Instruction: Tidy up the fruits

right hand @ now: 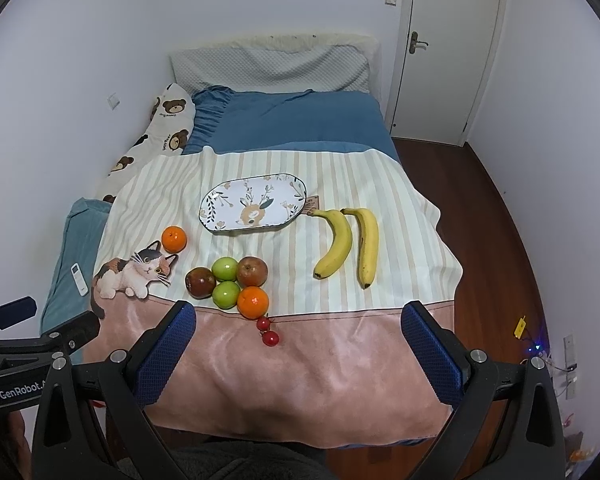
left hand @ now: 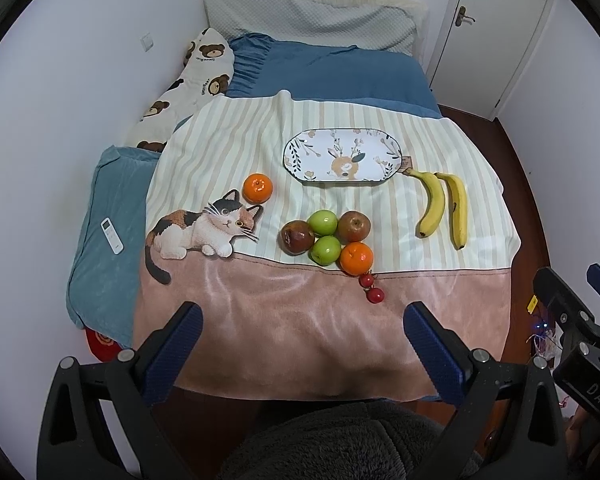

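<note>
Fruits (left hand: 327, 237) lie loose on blanket (left hand: 292, 328) on bed; plate (left hand: 342, 155) behind cluster bare. Left hand-held gripper (left hand: 302, 354) and right hand-held gripper (right hand: 298, 354) both wide, empty, well short. Likely first: approach top-down, grip one round fruit across middle, avoid nudging neighbours.

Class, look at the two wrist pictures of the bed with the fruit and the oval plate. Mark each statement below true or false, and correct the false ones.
1. The oval plate has no fruit on it. True.
2. Two bananas lie to the right of the plate. True.
3. The left gripper is shut on an apple. False: its jaws stand wide open and hold nothing.
4. Both oranges sit in the fruit cluster. False: one orange lies alone near the cat picture; the other orange is in the cluster.
5. The right gripper is open. True.
</note>
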The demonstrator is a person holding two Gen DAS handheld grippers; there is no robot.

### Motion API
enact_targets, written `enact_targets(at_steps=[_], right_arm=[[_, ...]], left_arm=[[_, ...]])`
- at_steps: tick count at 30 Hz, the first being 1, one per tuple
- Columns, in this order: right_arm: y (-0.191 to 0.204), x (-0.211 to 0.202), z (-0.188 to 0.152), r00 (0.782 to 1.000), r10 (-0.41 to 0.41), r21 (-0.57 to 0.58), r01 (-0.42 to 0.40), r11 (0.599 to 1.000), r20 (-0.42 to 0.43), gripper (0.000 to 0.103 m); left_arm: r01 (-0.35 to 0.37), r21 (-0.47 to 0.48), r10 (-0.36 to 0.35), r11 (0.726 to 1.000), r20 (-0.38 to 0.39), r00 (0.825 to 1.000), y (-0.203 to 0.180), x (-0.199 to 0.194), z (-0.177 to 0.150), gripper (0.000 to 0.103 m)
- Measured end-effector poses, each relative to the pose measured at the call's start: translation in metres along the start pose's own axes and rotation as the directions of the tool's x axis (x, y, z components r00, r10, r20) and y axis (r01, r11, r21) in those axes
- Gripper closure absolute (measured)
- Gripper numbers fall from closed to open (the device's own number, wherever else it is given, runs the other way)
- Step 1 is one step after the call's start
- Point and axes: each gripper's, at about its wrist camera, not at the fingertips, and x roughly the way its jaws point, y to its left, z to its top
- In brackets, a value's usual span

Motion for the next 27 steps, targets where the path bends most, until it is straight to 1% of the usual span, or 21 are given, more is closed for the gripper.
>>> enact_targets(at_steps=[4, 18, 22, 23, 27], right_arm=[[0.0, 0.0, 0.001, 1.0, -0.001, -0.001, 0.001, 1.0, 0.0, 0.0], [0.001, 0.001, 0.001, 1.0, 0.006, 0.008, -0.006, 1.0, -0.003, 0.0], [-0.007, 0.014, 0.007, 1.0, 0.008, 0.037, -0.008, 0.999, -0.012, 0.0], [-0.011, 0.02, 0.01, 1.0, 0.009, 0.052, -0.008, 0.999, -0.013, 0.0], [-0.039, 0.06, 0.02, 1.0, 0.025, 0.102, -0.023, 0.995, -0.018, 0.0]], left_arm=[[0.002, 0.0, -0.002, 1.0, 0.002, 1.0, -0.001, -0.001, 0.005, 0.0], [0.002, -0.002, -0.002, 1.0, 0.017, 1.0, 0.003, -0.001, 0.009, 0.0], [0.003, 0.002, -0.003, 1.0, 0.046, 0.999, 0.001, 0.012, 0.025, 0.0], [0.012, 0.006, -0.012, 1.0, 0.06, 0.998, -0.003, 0.019, 0.036, 0.0], [0.01, 0.03, -0.013, 0.999, 0.084, 0.996, -0.021, 0.053, 0.065, 0.0]])
